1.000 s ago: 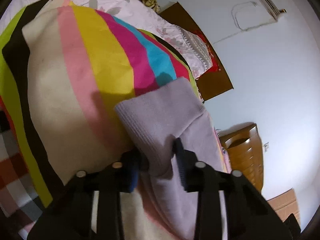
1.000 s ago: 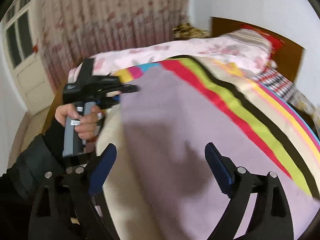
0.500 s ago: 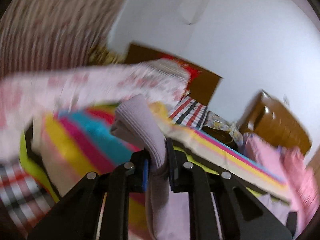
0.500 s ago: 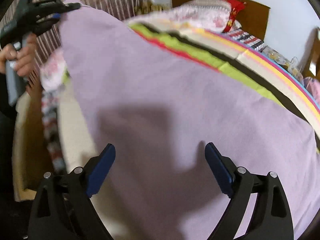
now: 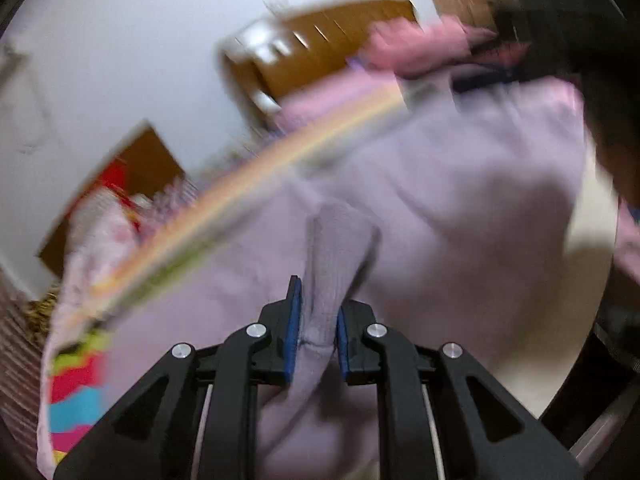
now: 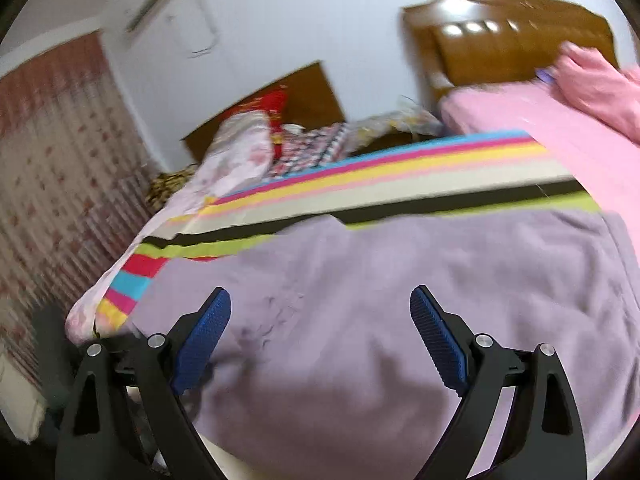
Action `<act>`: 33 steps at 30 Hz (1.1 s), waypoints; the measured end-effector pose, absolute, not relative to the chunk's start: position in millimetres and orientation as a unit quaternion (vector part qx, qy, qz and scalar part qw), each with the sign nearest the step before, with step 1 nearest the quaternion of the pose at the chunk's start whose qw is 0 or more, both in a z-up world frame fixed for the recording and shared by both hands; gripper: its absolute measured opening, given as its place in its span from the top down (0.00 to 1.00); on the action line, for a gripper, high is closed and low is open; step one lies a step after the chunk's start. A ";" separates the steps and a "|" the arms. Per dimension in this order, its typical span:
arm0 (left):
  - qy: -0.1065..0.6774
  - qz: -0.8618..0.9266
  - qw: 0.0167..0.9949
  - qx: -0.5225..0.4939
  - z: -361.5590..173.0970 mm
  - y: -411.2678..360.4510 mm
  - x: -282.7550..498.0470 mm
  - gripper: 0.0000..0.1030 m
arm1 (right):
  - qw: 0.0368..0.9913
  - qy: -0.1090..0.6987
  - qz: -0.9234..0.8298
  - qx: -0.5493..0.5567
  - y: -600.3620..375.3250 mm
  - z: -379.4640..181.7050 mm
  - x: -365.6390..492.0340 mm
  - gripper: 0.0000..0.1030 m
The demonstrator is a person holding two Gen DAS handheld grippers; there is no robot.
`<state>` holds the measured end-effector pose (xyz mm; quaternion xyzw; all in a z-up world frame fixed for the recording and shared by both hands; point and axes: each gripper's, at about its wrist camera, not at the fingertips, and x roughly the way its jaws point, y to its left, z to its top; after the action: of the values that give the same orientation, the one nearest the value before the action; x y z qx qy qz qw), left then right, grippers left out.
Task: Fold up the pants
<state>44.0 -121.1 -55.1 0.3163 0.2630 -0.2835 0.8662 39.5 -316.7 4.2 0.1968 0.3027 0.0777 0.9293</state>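
Pants [image 6: 400,300]: lilac, spread over the striped bedcover [image 6: 380,168] on the bed, covering its near edge
Left tongs [image 5: 318,320]: jaws opening, blue pads pressing a bunched ribbed fold of the pants between them
Right tongs [image 6: 320,328]: spread wide above the pants; nothing between the pads
Far side: pink cloth [image 6: 580,128]; wooden headboard [image 6: 512,40]

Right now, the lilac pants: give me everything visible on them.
The lilac pants are soft, plain knit, spread over the striped bedsheet. A ribbed cuff is bunched upright between the left gripper jaws, which are easing open. The right gripper hovers open above the flat fabric, not gripping.
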 end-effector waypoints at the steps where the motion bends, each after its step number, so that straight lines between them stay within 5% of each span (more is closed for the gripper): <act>1: 0.257 -0.282 0.869 0.315 -61.4 -119.7 40.7 0.76 | 0.927 0.307 0.078 0.202 -318.9 1.3 37.9 0.14; 2: 0.250 -0.286 0.872 0.309 -59.8 -114.5 37.4 0.72 | 0.924 0.312 0.082 0.205 -317.8 -1.7 36.3 0.14; 4: 0.247 -0.309 0.883 0.252 -40.1 -90.0 31.3 0.34 | 0.921 0.321 0.094 0.201 -311.0 -5.4 36.8 0.14; 6: 0.216 -0.299 0.909 0.196 -14.1 -53.5 23.3 0.17 | 0.913 0.335 0.123 0.197 -298.0 -9.4 34.2 0.14; 8: 0.206 -0.268 0.930 0.143 4.3 -13.5 19.0 0.12 | 0.893 0.365 0.168 0.203 -279.3 -16.2 27.5 0.16; 11: 0.233 -0.205 0.946 0.097 3.7 33.8 29.1 0.10 | 0.854 0.415 0.214 0.229 -257.6 -34.0 34.4 0.27; 16: 0.277 -0.095 0.952 0.085 -20.7 89.7 49.1 0.10 | 0.837 0.439 0.235 0.225 -233.9 -34.8 32.7 0.29; 24: 0.295 -0.104 0.947 0.075 -44.5 73.3 60.9 0.10 | 0.836 0.445 0.202 0.252 -229.4 -32.2 57.6 0.34; 28: 0.312 -0.100 0.941 0.079 -56.9 77.6 68.1 0.10 | 0.848 0.456 0.177 0.205 -218.2 -35.3 57.4 0.53; 30: 0.321 -0.103 0.939 0.063 -57.4 81.2 70.9 0.09 | 0.855 0.452 0.172 0.188 -216.9 -32.1 54.5 0.68; 31: 0.323 -0.102 0.939 0.061 -56.8 81.6 70.7 0.07 | 0.863 0.441 0.167 0.180 -217.5 -28.0 51.7 0.84; 33: 0.326 -0.099 0.938 0.062 -57.7 81.3 72.4 0.06 | 0.875 0.423 0.165 0.167 -215.2 -19.6 47.0 0.87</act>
<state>72.4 81.3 -57.7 0.0621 0.3262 -0.0994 0.9380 47.0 -215.2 -19.6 0.1669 0.4228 0.1646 0.8754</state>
